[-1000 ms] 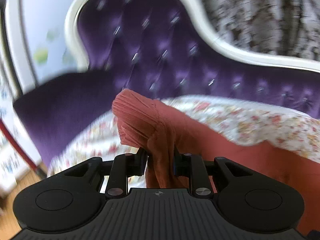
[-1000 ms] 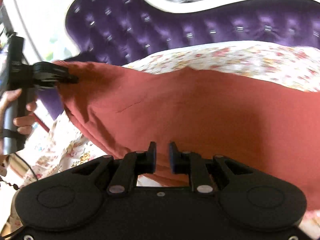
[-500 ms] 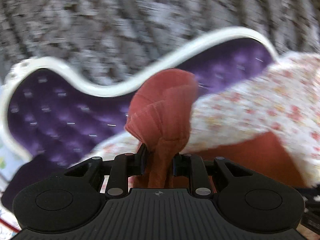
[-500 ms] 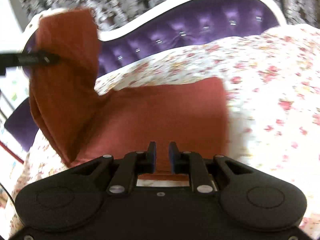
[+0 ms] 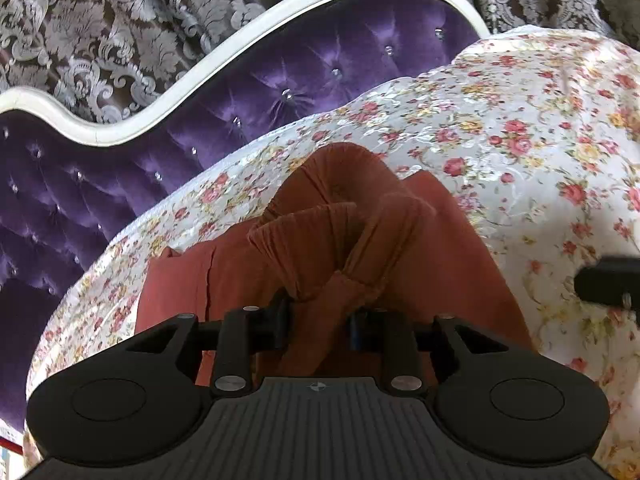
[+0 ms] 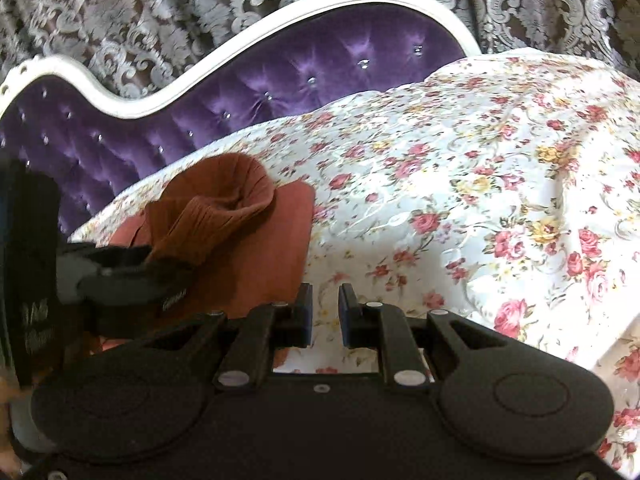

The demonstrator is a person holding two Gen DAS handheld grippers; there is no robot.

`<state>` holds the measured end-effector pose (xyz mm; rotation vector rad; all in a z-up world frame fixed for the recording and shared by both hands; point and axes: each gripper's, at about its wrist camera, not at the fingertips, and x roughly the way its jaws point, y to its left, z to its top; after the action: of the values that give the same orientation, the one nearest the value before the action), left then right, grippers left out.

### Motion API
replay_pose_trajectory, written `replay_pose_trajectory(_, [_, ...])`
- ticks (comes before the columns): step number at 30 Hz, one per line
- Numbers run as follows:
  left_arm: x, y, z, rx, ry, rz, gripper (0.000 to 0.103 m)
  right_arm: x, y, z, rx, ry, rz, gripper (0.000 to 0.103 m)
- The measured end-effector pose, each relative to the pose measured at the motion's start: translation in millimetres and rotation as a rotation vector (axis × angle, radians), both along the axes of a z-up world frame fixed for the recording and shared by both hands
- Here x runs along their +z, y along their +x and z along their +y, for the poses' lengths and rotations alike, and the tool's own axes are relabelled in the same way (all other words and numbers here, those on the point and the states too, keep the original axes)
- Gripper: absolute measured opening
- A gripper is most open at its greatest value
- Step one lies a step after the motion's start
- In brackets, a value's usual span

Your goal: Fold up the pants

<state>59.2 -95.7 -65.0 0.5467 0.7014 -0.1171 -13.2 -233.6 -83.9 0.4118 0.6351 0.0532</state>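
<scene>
Rust-red pants (image 5: 432, 264) lie folded on a floral cover (image 5: 520, 128). Their ribbed waistband end (image 5: 320, 216) is bunched up on top of the lower layer. My left gripper (image 5: 320, 316) has this bunched cloth between its fingers, and its jaws are opening. The right wrist view shows the same pants (image 6: 264, 248) at left, with the left gripper (image 6: 168, 266) coming in from the left edge onto the waistband (image 6: 224, 196). My right gripper (image 6: 325, 312) hovers over bare floral cover (image 6: 460, 200) beside the pants' right edge, its fingers slightly apart and empty. It shows as a dark shape (image 5: 608, 280) in the left wrist view.
A purple tufted sofa back (image 5: 280, 80) with a white curved frame (image 6: 280, 28) rises behind the cover. Grey damask fabric (image 6: 160, 8) hangs beyond it. The floral cover spreads wide to the right. A hand (image 6: 5, 396) shows at the lower left edge.
The left gripper has swung the waistband end across and lowered it onto the rest of the pants. The right gripper has slid right, off the pants and over the floral cover.
</scene>
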Motion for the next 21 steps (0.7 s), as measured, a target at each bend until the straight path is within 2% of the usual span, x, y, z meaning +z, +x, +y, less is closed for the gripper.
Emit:
replay_pose_trajectory(3, [0.2, -12.1, -6.9, -0.02, -0.015, -0.007, 0.029, 2.1, -0.7, -5.6, -0.024, -0.006, -0.006, 0.025])
replay_pose_trajectory(7, [-0.2, -29.7, -15.7, -0.105, -0.029, -0.046, 0.048, 3.6, -3.0, -14.5, -0.06, -0.006, -0.009, 0.026])
replay_pose_trajectory(10, [2.7, -43.5, -26.1, -0.205, -0.066, -0.062, 0.05, 5.7, -4.5, -20.7, -0.083, -0.005, -0.016, 0.026])
replay_pose_trajectory(12, [5.2, -48.3, -30.3, -0.239, -0.092, -0.062, 0.05, 7.9, -5.3, -24.4, -0.094, 0.002, -0.025, 0.026])
replay_pose_trajectory(16, [21.2, -45.8, -14.1, -0.21, -0.198, -0.063, 0.05, 14.7, -2.9, -23.8, -0.059, 0.011, -0.061, 0.028])
replay_pose_trajectory(18, [33.1, -38.7, 7.6, -0.159, -0.262, -0.063, 0.05, 17.3, 2.5, -18.3, -0.01, 0.021, -0.077, 0.039])
replay_pose_trajectory(20, [41.1, -31.3, 29.8, -0.094, -0.301, -0.069, 0.051, 18.5, 8.0, -11.1, 0.033, 0.045, -0.092, 0.056])
replay_pose_trajectory(21, [44.8, -25.4, 43.0, -0.051, -0.313, -0.071, 0.052, 18.9, 11.4, -7.2, 0.054, 0.062, -0.101, 0.058])
